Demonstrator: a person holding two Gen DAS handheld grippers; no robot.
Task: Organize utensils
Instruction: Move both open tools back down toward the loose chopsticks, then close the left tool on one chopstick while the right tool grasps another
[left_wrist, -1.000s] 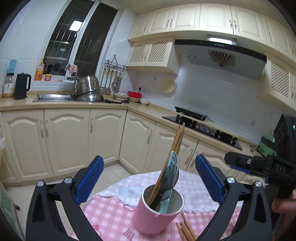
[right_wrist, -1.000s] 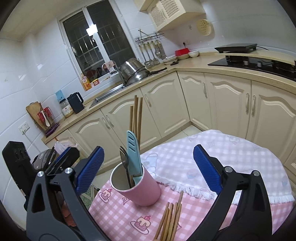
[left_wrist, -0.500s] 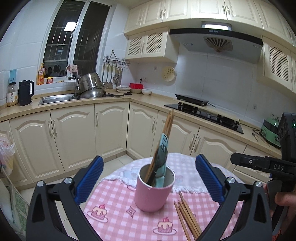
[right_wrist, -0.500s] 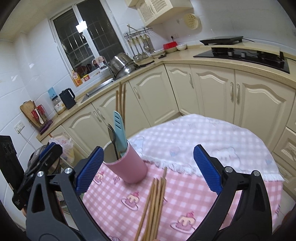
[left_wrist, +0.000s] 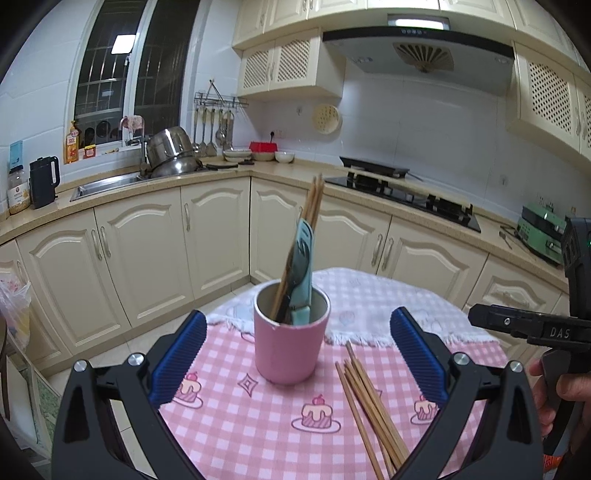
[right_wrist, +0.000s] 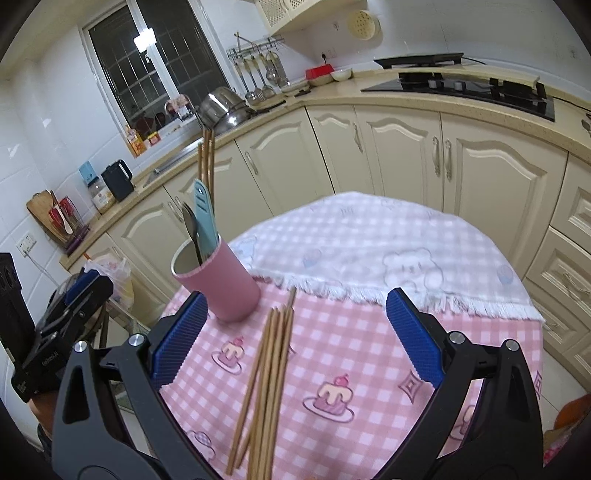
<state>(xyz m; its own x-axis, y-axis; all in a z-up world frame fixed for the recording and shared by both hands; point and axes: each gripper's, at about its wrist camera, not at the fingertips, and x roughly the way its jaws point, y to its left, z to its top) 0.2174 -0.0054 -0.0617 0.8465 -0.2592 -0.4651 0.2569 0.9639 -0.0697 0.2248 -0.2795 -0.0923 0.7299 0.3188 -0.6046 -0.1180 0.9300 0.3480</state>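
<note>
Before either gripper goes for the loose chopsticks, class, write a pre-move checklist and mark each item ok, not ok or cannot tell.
1. Left gripper open and empty: ok.
2. Right gripper open and empty: ok.
3. Pink cup upright on the checked tablecloth: ok.
4. Room left in the cup beside the chopsticks, dark fork and teal utensil already inside: ok.
5. Loose chopsticks lying bundled, with nothing resting on them: ok.
6. Number of loose chopsticks: cannot tell, they overlap.
</note>
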